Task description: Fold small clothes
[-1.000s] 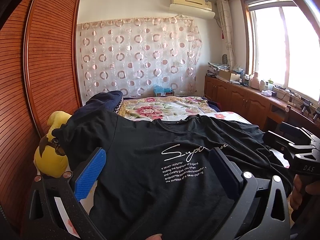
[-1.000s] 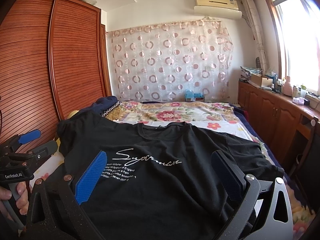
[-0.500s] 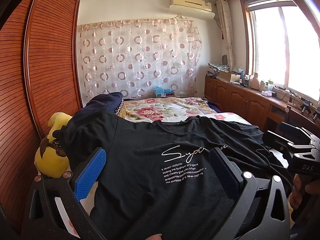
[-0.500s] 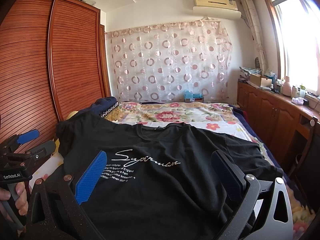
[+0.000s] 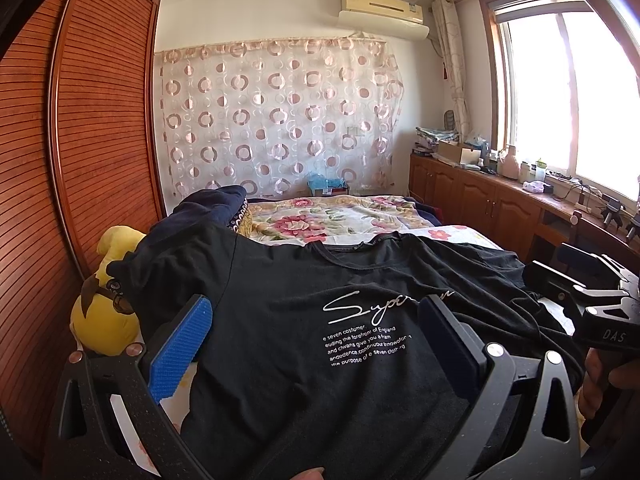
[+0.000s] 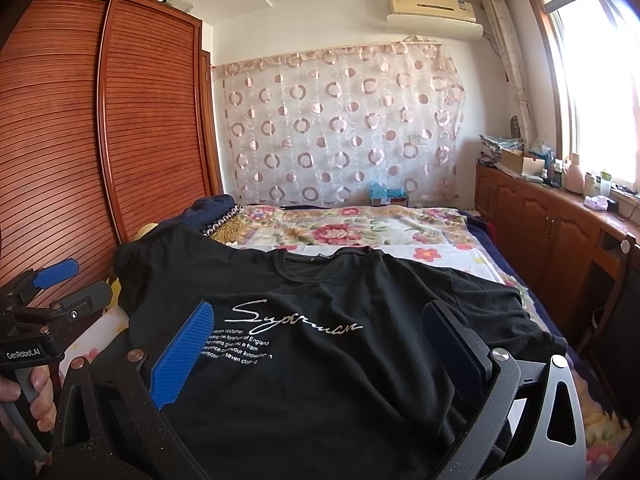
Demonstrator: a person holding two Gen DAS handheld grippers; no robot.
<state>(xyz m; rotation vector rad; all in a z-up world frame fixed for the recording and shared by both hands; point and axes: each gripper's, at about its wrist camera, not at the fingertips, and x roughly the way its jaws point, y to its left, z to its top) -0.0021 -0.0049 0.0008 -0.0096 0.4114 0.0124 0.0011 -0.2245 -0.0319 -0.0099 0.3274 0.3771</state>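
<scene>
black T-shirt lying spread face-up on bed | left claw gaping wide, holding nothing | right claw likewise | yellow plush toy sitting beside left sleeve | navy garment crowding behind shoulder

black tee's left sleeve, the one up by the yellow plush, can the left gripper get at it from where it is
Probably yes. The left gripper is open above the black t-shirt, and the left sleeve lies forward and left of it with nothing over it. The yellow plush toy beside it could get nudged.
</scene>
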